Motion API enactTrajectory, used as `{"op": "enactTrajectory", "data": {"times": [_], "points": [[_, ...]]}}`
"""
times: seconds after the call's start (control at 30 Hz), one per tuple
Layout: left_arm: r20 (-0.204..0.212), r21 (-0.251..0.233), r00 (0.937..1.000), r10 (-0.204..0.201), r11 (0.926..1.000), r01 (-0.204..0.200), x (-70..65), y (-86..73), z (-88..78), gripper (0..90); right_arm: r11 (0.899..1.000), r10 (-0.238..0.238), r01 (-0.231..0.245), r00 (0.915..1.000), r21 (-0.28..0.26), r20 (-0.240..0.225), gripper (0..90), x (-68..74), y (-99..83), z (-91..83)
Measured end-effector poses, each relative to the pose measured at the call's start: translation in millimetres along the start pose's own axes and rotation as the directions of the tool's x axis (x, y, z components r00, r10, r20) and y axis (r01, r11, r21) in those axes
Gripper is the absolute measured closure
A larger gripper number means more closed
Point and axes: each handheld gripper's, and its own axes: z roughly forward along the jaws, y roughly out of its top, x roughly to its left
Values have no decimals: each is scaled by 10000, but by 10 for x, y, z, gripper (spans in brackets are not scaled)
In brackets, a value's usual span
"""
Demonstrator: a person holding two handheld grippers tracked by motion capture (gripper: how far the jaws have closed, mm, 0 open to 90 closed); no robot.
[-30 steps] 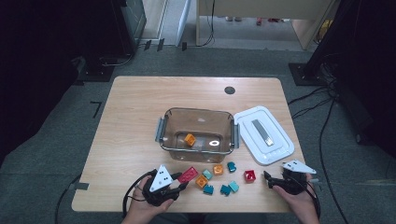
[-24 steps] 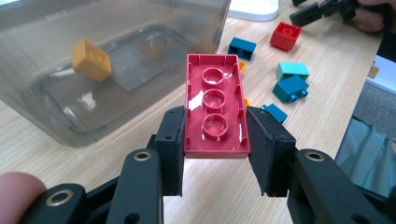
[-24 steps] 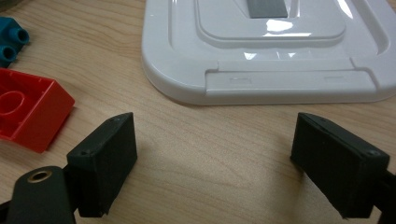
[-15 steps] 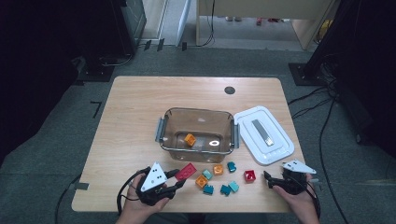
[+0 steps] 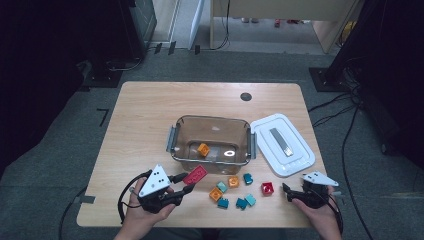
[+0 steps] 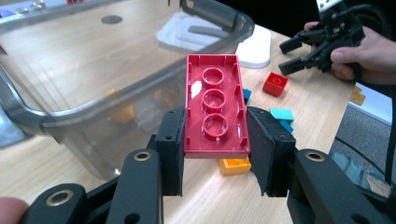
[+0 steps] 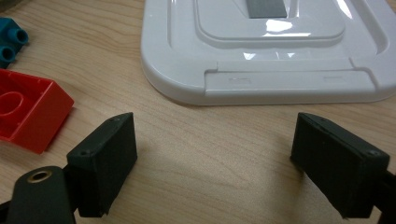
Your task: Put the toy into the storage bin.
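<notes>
With the left gripper (image 6: 215, 154) clamped on only the near end of the long red brick (image 6: 215, 109) just before the clear tub (image 5: 211, 137), the brick may pivot and strike the tub's rim; the right gripper (image 7: 215, 158) stands released.

red brick (image 6: 215, 112): the near end is hidden between the pads of the left gripper (image 6: 215, 156) — the studded side faces away.
orange brick (image 6: 235, 165): mostly covered by the red brick and the right pad.
small red brick (image 7: 25, 108): cut off by the left edge of the right gripper view.
white lid (image 7: 266, 46): the far part is cut off by the top edge.
clear bin (image 6: 93, 93): the bricks behind its wall look blurred — their shape cannot be told.
</notes>
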Motion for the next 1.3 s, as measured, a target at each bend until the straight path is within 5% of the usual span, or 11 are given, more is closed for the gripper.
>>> {"op": "enactTrajectory", "data": {"times": [0.9, 1.3], "points": [[-228, -422, 9997, -105, 9991, 95, 309, 431, 47, 601, 10000, 17, -17, 10000, -16, 10, 142, -1, 1, 3], [-369, 325, 9977, -577, 9977, 589, 628, 584, 373, 601, 10000, 18, -18, 10000, -21, 7, 142, -4, 2, 4]]}}
